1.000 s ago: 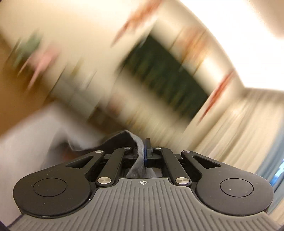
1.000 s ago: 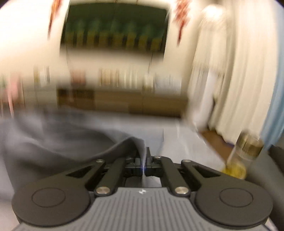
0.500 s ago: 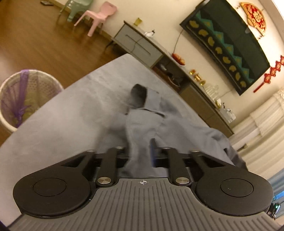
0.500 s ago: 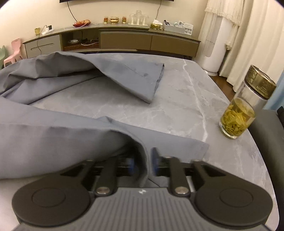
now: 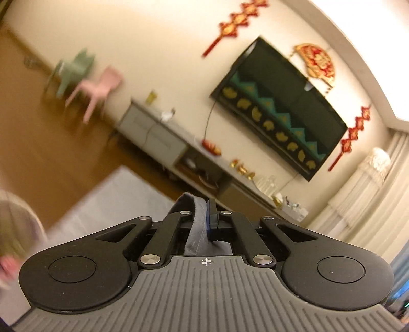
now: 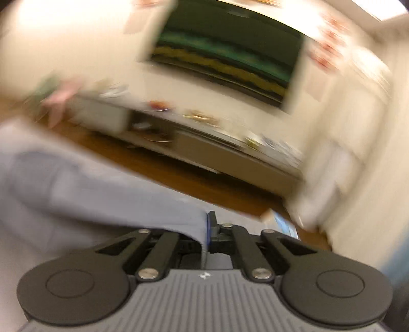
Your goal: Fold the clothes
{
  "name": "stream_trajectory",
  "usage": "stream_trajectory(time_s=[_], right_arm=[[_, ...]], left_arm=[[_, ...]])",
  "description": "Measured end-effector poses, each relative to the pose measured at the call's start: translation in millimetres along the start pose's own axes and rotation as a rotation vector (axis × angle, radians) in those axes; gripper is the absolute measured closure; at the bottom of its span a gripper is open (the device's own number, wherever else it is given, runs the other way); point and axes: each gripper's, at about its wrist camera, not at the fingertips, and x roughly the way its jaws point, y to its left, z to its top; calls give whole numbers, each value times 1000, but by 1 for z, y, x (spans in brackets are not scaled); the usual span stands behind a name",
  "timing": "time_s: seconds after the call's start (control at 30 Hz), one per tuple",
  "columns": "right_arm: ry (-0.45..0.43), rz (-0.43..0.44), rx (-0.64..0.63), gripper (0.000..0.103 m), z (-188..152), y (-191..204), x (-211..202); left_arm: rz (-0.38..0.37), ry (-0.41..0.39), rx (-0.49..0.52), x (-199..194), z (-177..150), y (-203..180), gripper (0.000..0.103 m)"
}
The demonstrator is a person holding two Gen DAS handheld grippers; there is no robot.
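Grey-blue cloth is pinched in both of our tongs. In the left wrist view the left gripper (image 5: 204, 217) has just closed its jaws on a fold of the grey garment (image 5: 198, 229); a hemmed edge of it stands up between the fingers and the rest drops out of sight under the tool. Beyond it we see a corner of the grey table (image 5: 107, 201) at the near left, brown floor, a low sideboard (image 5: 163, 138) along the far wall, a dark television (image 5: 278, 107) above it, a pink chair (image 5: 99, 86) and a green chair (image 5: 74, 69) at the far left, red hanging ornaments (image 5: 235, 23) on the wall, and pale curtains (image 5: 368, 204) at the right.

In the right wrist view, which is heavily blurred, the right gripper (image 6: 205, 227) has likewise just closed its jaws; the cloth's edge runs in against the blue pad, and the garment spreads away to the near left as a broad, softly folded sheet. Where it meets the table we cannot tell through the blur. The sideboard and television sit at the far side, tilted in the frame.
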Motion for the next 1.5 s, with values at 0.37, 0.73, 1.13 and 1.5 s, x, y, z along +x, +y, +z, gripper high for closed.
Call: stream_trajectory(time_s=[0.37,0.73,1.13,1.5], right_arm=[[559,300,-352,77,-128,47,38],[153,540,-85,51,-8,14,34],[410,274,-154,24,7,84,262],[179,-47,-11,102,35,13,230]], left_arm=[[366,538,188,-12,-101,85,100],[361,331,175,2,12,55,33],[475,563,28,240,-18,101,47],[-6,80,207,180,31,-22,103]])
